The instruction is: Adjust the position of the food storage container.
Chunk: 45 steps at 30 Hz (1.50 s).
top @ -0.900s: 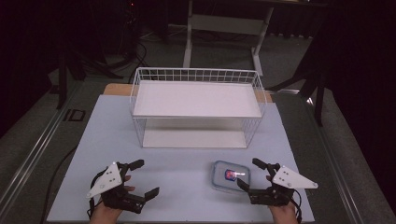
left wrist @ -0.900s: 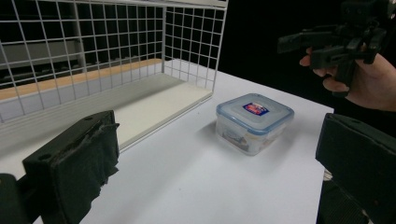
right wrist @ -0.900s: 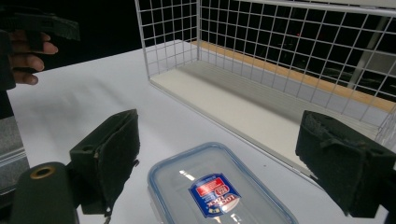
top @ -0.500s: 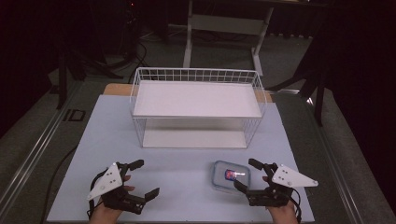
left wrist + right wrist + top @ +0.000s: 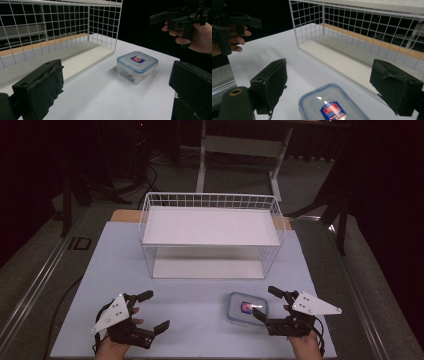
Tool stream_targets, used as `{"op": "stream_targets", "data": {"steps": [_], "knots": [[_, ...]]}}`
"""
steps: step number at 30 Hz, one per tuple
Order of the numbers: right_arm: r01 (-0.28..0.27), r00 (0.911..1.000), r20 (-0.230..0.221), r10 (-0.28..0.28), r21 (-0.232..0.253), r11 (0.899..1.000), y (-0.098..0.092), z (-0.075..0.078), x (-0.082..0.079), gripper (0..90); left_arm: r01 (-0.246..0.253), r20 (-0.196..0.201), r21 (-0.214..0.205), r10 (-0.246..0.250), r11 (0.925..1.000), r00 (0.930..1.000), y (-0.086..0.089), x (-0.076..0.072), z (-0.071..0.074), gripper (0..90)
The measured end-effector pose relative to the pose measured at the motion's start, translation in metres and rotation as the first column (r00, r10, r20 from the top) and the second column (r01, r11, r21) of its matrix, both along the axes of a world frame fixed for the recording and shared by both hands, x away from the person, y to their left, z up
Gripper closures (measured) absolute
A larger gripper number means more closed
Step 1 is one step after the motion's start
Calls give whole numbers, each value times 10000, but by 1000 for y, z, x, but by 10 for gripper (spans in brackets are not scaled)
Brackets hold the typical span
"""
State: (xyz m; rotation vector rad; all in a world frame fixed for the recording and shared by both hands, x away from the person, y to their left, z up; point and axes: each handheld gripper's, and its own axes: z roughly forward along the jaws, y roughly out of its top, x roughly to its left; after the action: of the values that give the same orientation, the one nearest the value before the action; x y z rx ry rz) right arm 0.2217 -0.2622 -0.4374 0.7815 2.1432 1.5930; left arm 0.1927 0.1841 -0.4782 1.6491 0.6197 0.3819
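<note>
Right gripper [image 5: 265, 304] jaws spread, just beside lidded box [image 5: 247, 308] on table [image 5: 200, 320]; left gripper [image 5: 152, 310] jaws spread, well apart from box, wire rack [image 5: 212, 235] behind

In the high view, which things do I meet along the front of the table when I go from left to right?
left gripper → plastic container → right gripper
</note>
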Motion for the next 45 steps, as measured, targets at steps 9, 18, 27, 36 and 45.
{"op": "stream_targets", "data": {"steps": [9,18,27,36,45], "knots": [[341,9993,-124,-343,-210,9992,-12,3,7,136,-39,-44,1,39,10000,10000,1,1,-2,3],[894,9901,-978,-1006,-1125,9896,-31,-21,13,135,-3,-70,112,4,9999,10000,-1,1,-3,3],[1393,9780,-1324,-1614,-1621,9769,-53,-41,11,211,18,-57,153,-17,9999,10000,-1,1,-3,3],[1266,9679,-1717,-1834,-2969,9465,-58,-63,1,533,-46,-151,75,47,10000,9999,1,2,-3,3],[514,9617,-2359,-1394,-3442,9375,-52,-75,5,898,-31,-195,114,34,9999,9998,0,3,-5,3]]}}
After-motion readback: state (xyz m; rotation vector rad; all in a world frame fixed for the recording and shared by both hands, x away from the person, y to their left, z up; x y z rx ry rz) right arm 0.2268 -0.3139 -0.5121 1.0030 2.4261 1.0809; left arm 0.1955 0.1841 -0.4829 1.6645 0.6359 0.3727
